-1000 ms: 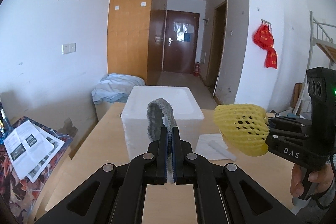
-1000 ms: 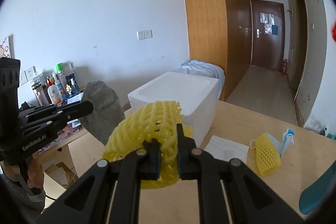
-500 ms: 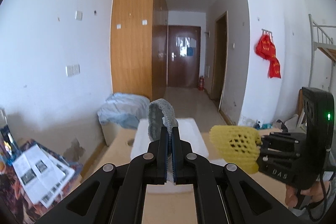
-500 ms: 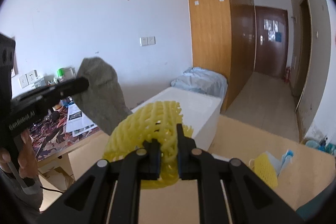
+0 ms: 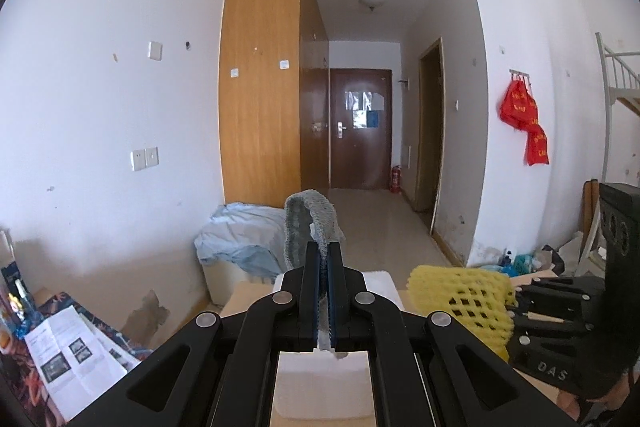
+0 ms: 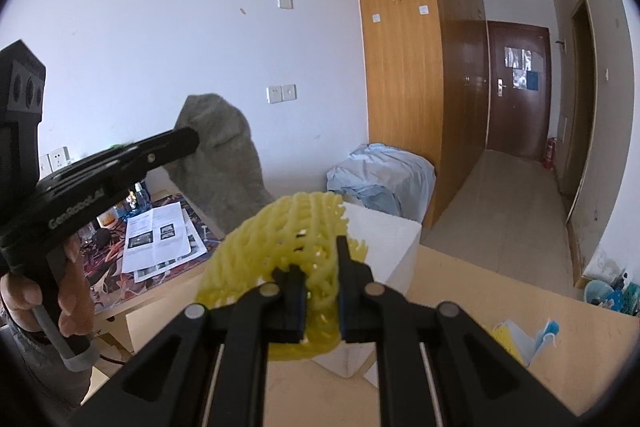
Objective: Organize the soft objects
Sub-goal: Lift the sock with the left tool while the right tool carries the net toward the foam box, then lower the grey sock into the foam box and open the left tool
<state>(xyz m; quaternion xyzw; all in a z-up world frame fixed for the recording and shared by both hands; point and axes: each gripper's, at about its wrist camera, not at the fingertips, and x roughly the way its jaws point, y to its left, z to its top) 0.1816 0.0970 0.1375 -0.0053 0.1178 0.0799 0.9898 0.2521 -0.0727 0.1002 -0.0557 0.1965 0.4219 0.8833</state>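
My left gripper is shut on a grey sock, which stands up past the fingertips. The right wrist view shows that same grey sock hanging from the left gripper, high at the left. My right gripper is shut on a yellow foam net sleeve. In the left wrist view the yellow net and the right gripper's black body are low at the right. Below both lies a white foam box, also the white foam box just beyond the net.
The box rests on a light wooden table. Another yellow net with a blue-and-white item lies at the table's right. A side table with papers stands at the left. A covered bundle sits against the wall.
Both grippers have risen with their loads, the left one more. The foam box has dropped low in both views and more of the ceiling and hallway shows.
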